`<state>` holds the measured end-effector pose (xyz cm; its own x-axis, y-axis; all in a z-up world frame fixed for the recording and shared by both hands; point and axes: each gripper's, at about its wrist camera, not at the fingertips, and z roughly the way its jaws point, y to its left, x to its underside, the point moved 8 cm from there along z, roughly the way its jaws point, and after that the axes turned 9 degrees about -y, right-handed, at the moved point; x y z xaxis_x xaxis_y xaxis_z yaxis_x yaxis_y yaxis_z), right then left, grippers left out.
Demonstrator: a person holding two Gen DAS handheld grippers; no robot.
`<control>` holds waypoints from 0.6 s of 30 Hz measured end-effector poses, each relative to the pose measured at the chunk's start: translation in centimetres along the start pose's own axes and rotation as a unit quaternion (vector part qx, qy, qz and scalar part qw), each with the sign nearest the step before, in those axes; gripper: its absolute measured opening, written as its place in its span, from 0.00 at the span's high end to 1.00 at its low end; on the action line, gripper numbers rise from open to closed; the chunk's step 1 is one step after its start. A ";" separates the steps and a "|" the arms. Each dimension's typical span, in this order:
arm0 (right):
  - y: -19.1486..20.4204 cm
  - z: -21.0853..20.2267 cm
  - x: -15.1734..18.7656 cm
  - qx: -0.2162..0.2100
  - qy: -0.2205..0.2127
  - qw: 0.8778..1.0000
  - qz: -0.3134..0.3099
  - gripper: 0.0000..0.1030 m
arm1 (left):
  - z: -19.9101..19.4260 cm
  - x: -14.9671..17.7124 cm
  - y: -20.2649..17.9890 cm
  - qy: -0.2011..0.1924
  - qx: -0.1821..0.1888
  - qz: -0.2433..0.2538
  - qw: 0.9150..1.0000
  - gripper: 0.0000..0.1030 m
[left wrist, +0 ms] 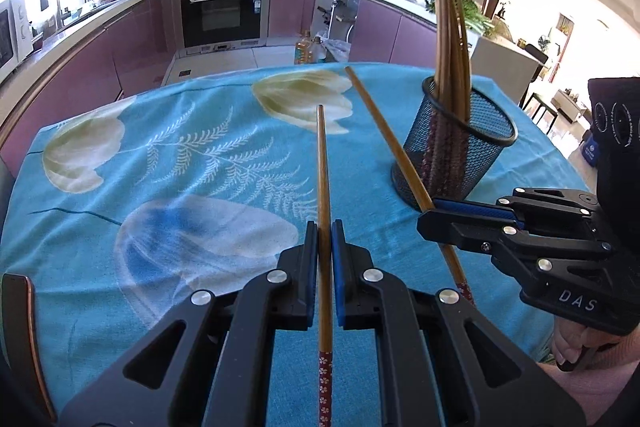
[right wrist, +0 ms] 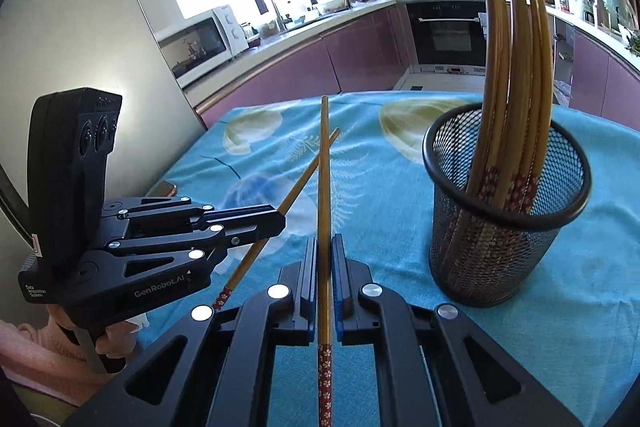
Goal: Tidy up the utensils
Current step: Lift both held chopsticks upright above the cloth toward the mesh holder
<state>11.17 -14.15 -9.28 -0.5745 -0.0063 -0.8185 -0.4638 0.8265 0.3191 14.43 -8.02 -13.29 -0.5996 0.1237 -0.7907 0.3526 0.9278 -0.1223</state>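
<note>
My left gripper (left wrist: 324, 227) is shut on a wooden chopstick (left wrist: 322, 163) with a red flowered end, held just above the blue cloth and pointing away from me. My right gripper (right wrist: 324, 241) is shut on a second such chopstick (right wrist: 323, 163). In the left wrist view the right gripper (left wrist: 430, 215) sits at the right with its chopstick (left wrist: 384, 131) slanting up to the left. In the right wrist view the left gripper (right wrist: 280, 217) is at the left, its chopstick (right wrist: 312, 167) crossing behind mine. A black mesh cup (right wrist: 504, 227) (left wrist: 452, 151) stands upright to the right, holding several chopsticks (right wrist: 516, 67).
The table carries a blue cloth with pale flower prints (left wrist: 180, 163). A phone (right wrist: 162, 189) lies near the table's left edge. A hand (right wrist: 112, 339) grips the left tool's handle. Purple kitchen cabinets (left wrist: 132, 39) and an oven (left wrist: 222, 11) lie beyond the table.
</note>
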 end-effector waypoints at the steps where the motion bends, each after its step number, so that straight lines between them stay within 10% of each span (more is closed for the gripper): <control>1: 0.0 -0.3 -0.2 -0.001 -0.004 1.000 0.001 0.94 | -0.3 -0.2 -0.1 -0.003 0.005 -0.001 1.000 0.93; 18: -0.6 -3.2 -1.8 -0.006 -0.044 0.999 0.007 0.94 | -2.7 -1.8 -0.9 -0.029 0.032 -0.010 0.999 0.93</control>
<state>10.35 -16.40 -6.46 -0.5198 0.0555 -0.8525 -0.4637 0.8197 0.3361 13.25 -8.09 -10.15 -0.5646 0.0838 -0.8211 0.3877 0.9052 -0.1741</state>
